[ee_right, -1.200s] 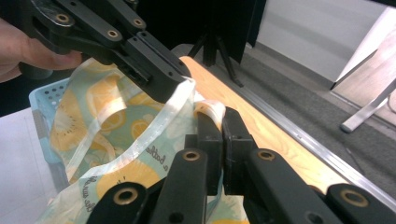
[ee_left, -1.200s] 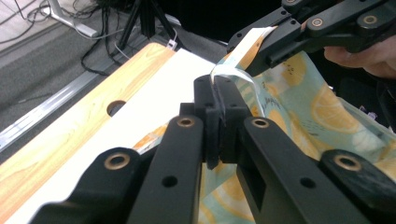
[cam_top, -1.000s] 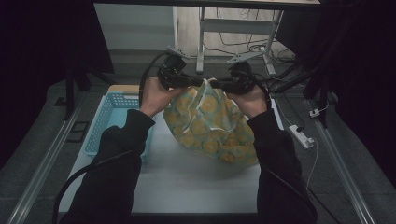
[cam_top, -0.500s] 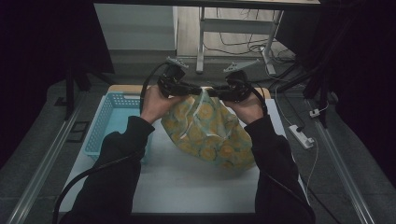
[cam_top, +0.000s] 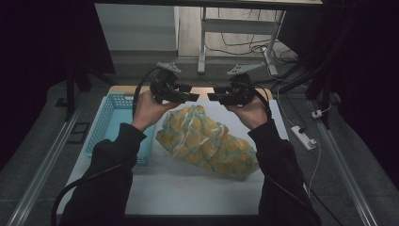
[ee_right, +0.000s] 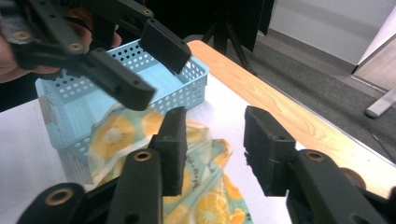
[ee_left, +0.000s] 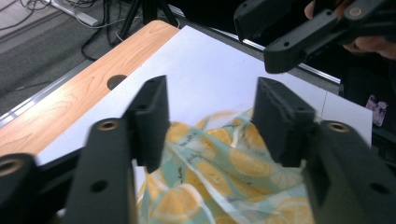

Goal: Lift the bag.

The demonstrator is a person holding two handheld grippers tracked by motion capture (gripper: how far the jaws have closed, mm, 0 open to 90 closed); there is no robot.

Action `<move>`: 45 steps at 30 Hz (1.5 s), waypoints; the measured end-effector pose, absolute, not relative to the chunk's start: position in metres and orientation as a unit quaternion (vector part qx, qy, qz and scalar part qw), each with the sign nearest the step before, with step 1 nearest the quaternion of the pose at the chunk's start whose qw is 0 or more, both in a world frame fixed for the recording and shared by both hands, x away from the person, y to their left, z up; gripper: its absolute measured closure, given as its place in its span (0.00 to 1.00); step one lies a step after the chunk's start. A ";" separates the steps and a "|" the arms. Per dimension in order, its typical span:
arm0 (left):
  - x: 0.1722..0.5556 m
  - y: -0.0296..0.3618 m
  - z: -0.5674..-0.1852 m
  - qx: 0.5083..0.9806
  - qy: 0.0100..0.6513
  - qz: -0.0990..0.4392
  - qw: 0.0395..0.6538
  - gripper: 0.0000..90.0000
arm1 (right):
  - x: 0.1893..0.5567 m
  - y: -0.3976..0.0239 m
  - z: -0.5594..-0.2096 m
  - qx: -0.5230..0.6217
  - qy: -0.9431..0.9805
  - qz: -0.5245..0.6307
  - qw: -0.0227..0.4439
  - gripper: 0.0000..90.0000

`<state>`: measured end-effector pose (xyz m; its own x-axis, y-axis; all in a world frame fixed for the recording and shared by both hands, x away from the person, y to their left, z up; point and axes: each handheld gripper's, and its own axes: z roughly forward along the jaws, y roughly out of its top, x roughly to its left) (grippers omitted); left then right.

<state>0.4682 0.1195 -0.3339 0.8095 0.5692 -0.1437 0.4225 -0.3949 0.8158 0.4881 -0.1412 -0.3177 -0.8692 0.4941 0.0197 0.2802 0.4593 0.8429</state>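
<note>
Fingers of left gripper (ee_left: 210, 116) and right gripper (ee_right: 212, 149) just opening, empty; lemon-print cloth (cam_top: 207, 141) released on table (cam_top: 188, 188).

A cloth (cam_top: 207, 141) is lying crumpled on the white mat (cam_top: 188, 188) that is covering the table (cam_top: 207, 90), stretching from the middle toward the right. A basket (cam_top: 110, 123) is sitting at the table's left side, just beside the cloth, with the cloth's left end lying near its wall. Above the cloth's far end, the left gripper (cam_top: 192, 97) and the right gripper (cam_top: 212, 98) are hanging close together, facing each other, clear of the fabric. Behind the mat, a strip of bare table is running along the far edge. Right of the table, a power strip (cam_top: 303, 137) is lying on the floor.
</note>
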 end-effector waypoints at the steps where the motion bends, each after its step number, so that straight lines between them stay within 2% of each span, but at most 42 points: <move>1: 0.465 0.120 -0.336 0.832 0.297 0.080 0.461 0.42 | 0.487 -0.141 -0.319 0.230 0.847 0.467 0.114 0.62; 11: 0.443 0.131 -0.349 0.837 0.303 0.088 0.446 0.19 | 0.478 -0.147 -0.326 0.233 0.842 0.476 0.106 0.51; 25: 0.409 0.164 -0.375 0.837 0.322 0.088 0.434 0.04 | 0.460 -0.152 -0.347 0.232 0.843 0.476 0.094 0.33; 30: 0.400 0.175 -0.389 0.834 0.326 0.079 0.438 0.00 | 0.456 -0.153 -0.356 0.234 0.847 0.470 0.087 0.26; 35: 0.390 0.186 -0.401 0.828 0.335 0.075 0.443 0.00 | 0.450 -0.152 -0.367 0.240 0.849 0.462 0.093 0.11; 45: 0.369 0.201 -0.425 0.817 0.349 0.078 0.453 0.00 | 0.438 -0.158 -0.395 0.241 0.846 0.466 0.096 0.04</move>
